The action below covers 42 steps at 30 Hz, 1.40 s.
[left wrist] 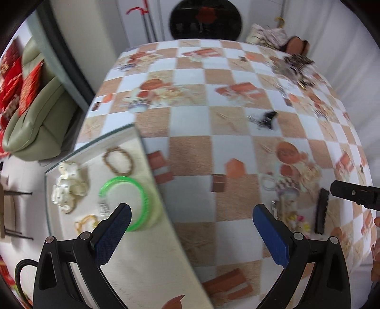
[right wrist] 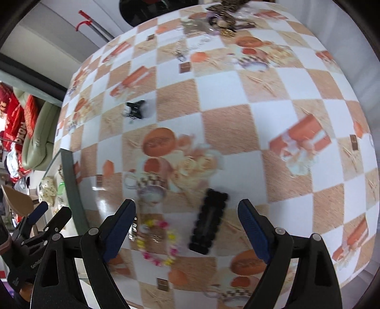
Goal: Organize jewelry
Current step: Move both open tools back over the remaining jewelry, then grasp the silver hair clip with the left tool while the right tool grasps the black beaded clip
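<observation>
My left gripper point(left wrist: 190, 214) is open and empty, over the right edge of a white tray point(left wrist: 147, 249). In the tray lie a green bangle point(left wrist: 142, 199), a brown bead bracelet point(left wrist: 118, 161), a cream bow point(left wrist: 68, 187) and a gold chain point(left wrist: 85, 222). My right gripper point(right wrist: 187, 209) is open and empty, just above a black hair clip point(right wrist: 209, 225) and a pink-and-yellow bead bracelet point(right wrist: 158, 242) on the checked tablecloth. Both also show in the left wrist view, the clip point(left wrist: 321, 210) and the bracelet point(left wrist: 298, 221). A small black clip point(right wrist: 135, 109) lies farther off.
A pile of more jewelry point(right wrist: 223, 19) sits at the table's far edge, also in the left wrist view point(left wrist: 293, 67). A green sofa with red cushions point(left wrist: 35, 107) stands to the left beyond the table. The left gripper point(right wrist: 35, 225) shows at the right view's left edge.
</observation>
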Available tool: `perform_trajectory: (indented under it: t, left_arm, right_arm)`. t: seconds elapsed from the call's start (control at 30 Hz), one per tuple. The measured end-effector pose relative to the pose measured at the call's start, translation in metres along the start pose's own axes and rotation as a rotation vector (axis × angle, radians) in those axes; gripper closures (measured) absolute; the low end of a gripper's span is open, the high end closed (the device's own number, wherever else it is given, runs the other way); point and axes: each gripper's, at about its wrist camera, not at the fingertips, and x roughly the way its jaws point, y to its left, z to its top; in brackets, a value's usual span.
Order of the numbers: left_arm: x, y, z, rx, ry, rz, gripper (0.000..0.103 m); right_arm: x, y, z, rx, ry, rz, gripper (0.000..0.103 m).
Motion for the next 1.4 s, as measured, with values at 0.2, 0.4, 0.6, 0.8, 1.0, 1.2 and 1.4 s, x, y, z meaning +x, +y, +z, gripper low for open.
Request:
perform_trajectory:
  t: [0.2,0.4,0.6,0.8,1.0,1.2,1.4]
  left_arm:
    - [0.013,-0.029,-0.006,0.057,0.047,-0.023,0.0]
    - [0.028,-0.05,-0.008,0.099,0.083,-0.044,0.0]
    - [0.046,-0.068,-0.008,0.152,0.118,-0.047,0.0]
    - [0.059,-0.071,-0.008,0.149,0.147,-0.04,0.0]
    - [0.067,-0.07,-0.01,0.149,0.163,-0.033,0.0]
    - [0.065,-0.073,-0.011,0.145,0.154,-0.05,0.005]
    - [0.056,-0.082,-0.015,0.172,0.151,-0.081,0.026]
  right_arm:
    - [0.005,-0.021,-0.008,0.023,0.024,-0.027,0.013]
    - [0.011,-0.038,-0.015,0.052,0.044,-0.046,0.013]
    - [0.014,-0.044,-0.017,0.05,0.048,-0.058,0.013]
    - [0.02,-0.037,-0.016,0.026,0.045,-0.081,0.013]
    - [0.032,-0.023,-0.014,-0.011,0.044,-0.127,0.013]
    - [0.045,-0.011,-0.012,-0.047,0.046,-0.194,0.024]
    - [0.052,0.008,-0.014,-0.155,0.023,-0.281,0.035]
